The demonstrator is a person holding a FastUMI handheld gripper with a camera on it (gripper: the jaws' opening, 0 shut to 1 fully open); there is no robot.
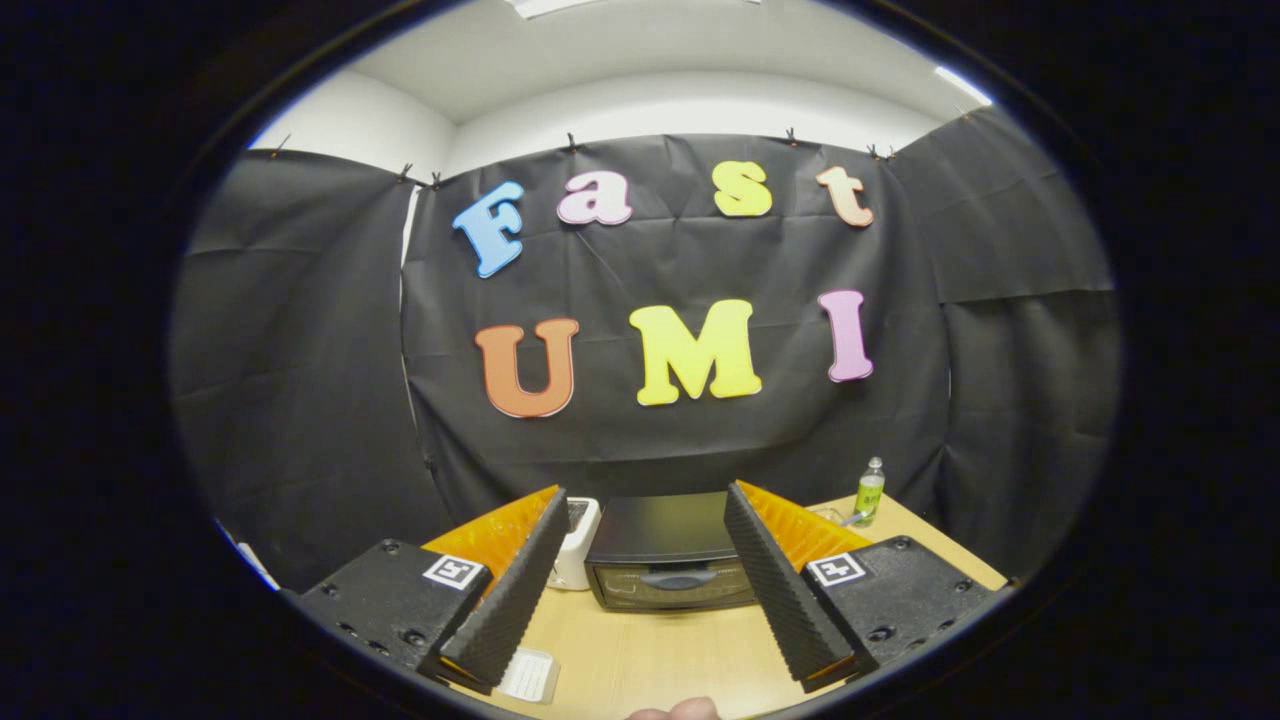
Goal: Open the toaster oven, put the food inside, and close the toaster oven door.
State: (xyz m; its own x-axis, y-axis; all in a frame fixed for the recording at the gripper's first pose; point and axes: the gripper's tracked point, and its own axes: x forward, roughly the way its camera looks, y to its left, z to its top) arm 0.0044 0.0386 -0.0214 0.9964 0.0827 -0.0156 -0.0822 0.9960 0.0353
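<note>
1. I see the toaster oven at the far side of the worktop, straight beyond the gap between my fingers, its door up and closed with the handle facing me.
2. My gripper is released, its fingers spread wide; they hold nothing and touch nothing, and hang above the worktop well short of the oven.
3. Just left of the oven, touching or nearly touching its side, stands a small white appliance, partly hidden behind my left finger.
4. To the far right of the oven, near the worktop's back corner, a small green bottle stands upright against the black cloth wall.
5. On the near left of the worktop, just below my left finger, lies a small white ridged item; I cannot tell what it is.
6. At the near edge a fingertip of a person pokes into view.
</note>
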